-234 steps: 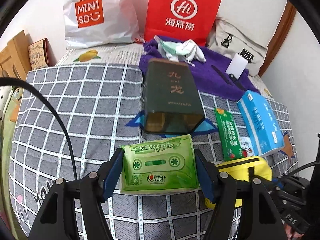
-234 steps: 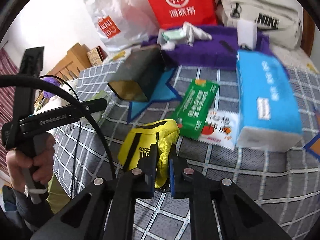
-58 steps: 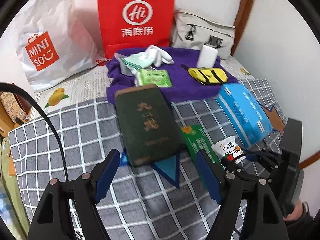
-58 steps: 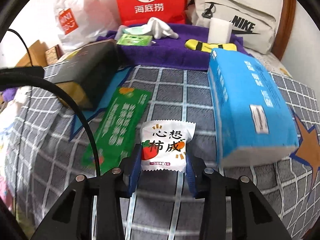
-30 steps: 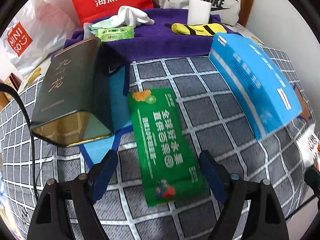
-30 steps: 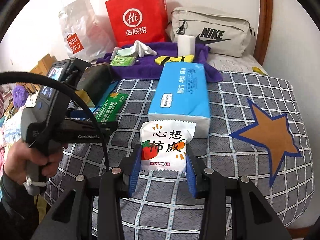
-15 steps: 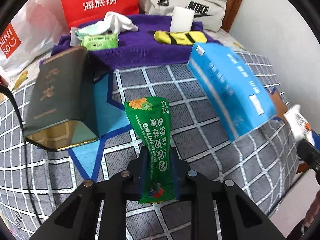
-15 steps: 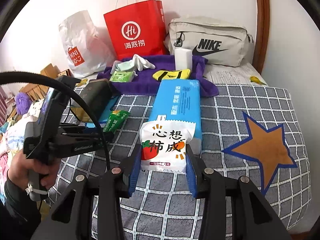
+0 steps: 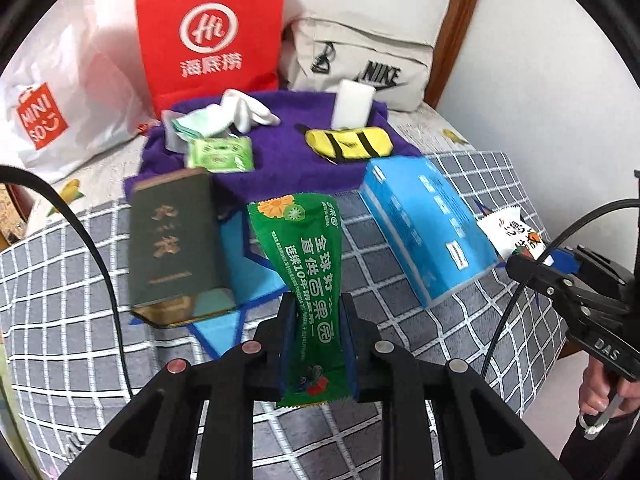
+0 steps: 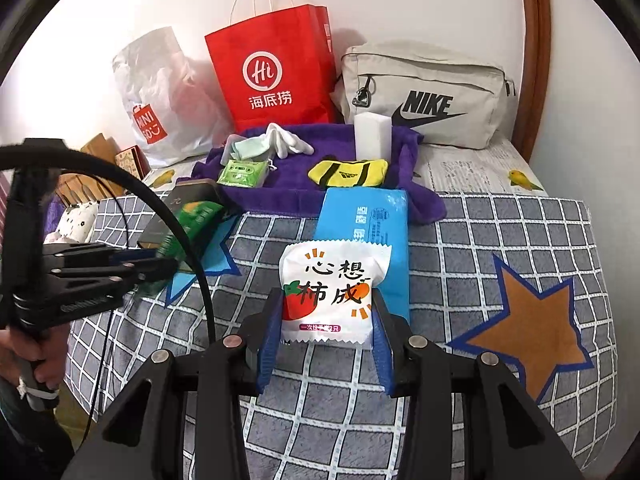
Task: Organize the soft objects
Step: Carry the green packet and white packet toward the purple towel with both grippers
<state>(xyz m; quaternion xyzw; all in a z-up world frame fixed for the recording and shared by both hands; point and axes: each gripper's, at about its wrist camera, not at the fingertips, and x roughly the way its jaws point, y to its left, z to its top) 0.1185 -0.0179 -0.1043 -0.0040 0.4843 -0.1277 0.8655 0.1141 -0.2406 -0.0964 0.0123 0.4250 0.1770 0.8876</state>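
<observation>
My left gripper (image 9: 318,346) is shut on a long green snack packet (image 9: 308,272) and holds it above the checked blanket (image 9: 80,320). My right gripper (image 10: 324,340) is shut on a white sachet with red fruit print (image 10: 330,288), also lifted. A purple towel (image 9: 276,160) at the back carries a green tissue pack (image 9: 220,154), a yellow pouch (image 9: 346,146), white gloves (image 9: 248,114) and a white block (image 9: 352,104). A blue tissue pack (image 9: 426,224) lies right of centre on the blanket.
A dark green tin box (image 9: 172,236) lies left of the green packet. A red paper bag (image 9: 208,36), a white Miniso bag (image 9: 52,108) and a grey Nike bag (image 9: 360,68) stand along the wall. The bed edge is at the right.
My left gripper has lifted the green packet off the blanket and tilted up toward the towel. My right gripper has kept hold of the white sachet, drawn slightly nearer the blue pack.
</observation>
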